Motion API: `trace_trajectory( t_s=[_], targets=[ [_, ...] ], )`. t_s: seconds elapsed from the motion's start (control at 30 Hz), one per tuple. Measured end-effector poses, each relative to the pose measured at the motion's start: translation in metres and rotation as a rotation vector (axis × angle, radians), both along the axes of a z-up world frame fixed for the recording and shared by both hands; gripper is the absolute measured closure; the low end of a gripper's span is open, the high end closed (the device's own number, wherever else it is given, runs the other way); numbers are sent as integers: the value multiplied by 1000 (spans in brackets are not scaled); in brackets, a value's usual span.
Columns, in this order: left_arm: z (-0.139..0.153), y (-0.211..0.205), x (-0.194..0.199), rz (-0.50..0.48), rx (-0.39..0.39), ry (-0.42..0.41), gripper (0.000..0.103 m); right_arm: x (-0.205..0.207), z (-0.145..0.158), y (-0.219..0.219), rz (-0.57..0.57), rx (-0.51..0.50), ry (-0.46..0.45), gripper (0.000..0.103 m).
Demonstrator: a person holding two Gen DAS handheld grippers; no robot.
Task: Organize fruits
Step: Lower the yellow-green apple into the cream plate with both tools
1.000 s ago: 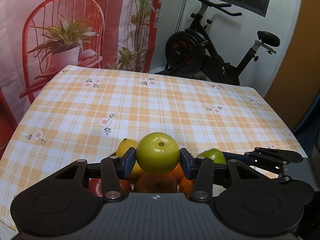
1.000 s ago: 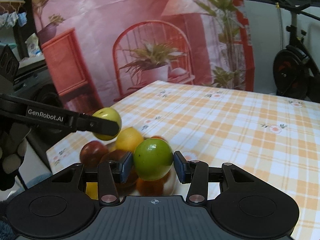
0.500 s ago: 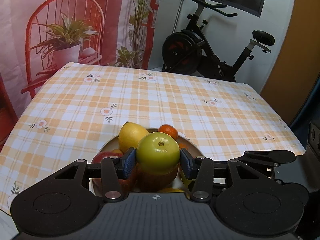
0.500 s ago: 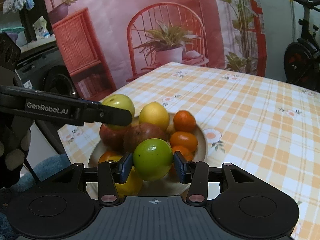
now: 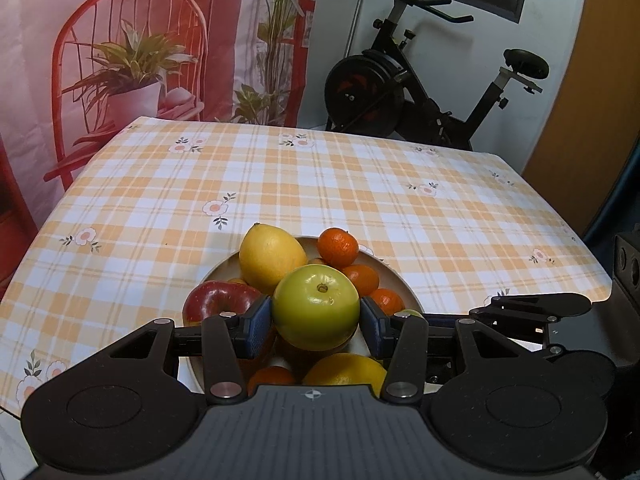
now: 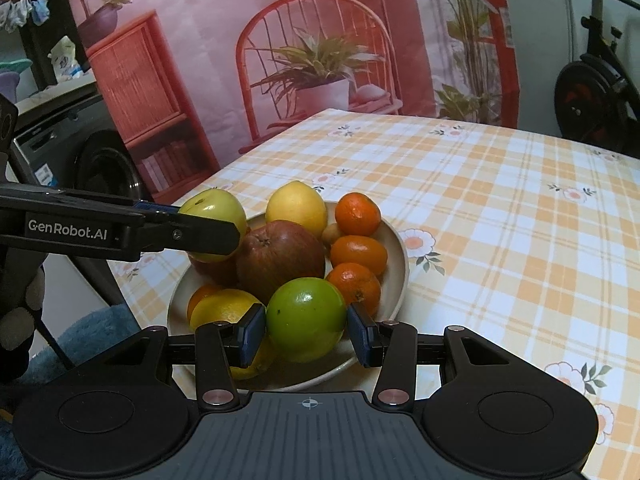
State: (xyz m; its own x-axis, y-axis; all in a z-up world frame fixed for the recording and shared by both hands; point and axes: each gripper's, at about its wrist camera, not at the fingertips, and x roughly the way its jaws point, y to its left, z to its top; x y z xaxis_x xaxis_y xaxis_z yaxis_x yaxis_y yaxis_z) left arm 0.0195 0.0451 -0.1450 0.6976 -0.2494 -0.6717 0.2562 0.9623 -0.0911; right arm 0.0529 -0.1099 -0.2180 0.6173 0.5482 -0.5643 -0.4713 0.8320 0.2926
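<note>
A yellow-green apple (image 5: pixel 316 306) sits between the blue pads of my left gripper (image 5: pixel 316 326), which is shut on it just above a beige plate (image 5: pixel 390 274) of fruit. The same apple (image 6: pixel 214 210) shows in the right wrist view, held by the left gripper's black fingers (image 6: pixel 192 236). My right gripper (image 6: pixel 306 334) is shut on a darker green apple (image 6: pixel 306 320) over the plate's near side (image 6: pixel 396 256). The plate holds a lemon (image 6: pixel 296 206), a brown-red apple (image 6: pixel 280 266), a red apple (image 5: pixel 218 302), several tangerines (image 6: pixel 358 250) and an orange (image 6: pixel 224 310).
The plate stands near a corner of a table with an orange checked cloth (image 5: pixel 320 184). An exercise bike (image 5: pixel 408 88) stands behind the table's far edge. A red printed backdrop (image 6: pixel 280 48) hangs to the left. A person's gloved hand (image 6: pixel 16 312) shows at the left edge.
Both grippers have moved back and a little down with their apples, so the plate of fruit has come into full view below them. Neither grip has altered.
</note>
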Motion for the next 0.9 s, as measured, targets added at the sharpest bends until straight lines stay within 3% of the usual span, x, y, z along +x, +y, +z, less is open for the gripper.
trace_trajectory(
  t_s=[0.9],
  targets=[
    [-2,0,0,30,34,2,49,-3,1,-5,-10,20,-18,60]
  ],
)
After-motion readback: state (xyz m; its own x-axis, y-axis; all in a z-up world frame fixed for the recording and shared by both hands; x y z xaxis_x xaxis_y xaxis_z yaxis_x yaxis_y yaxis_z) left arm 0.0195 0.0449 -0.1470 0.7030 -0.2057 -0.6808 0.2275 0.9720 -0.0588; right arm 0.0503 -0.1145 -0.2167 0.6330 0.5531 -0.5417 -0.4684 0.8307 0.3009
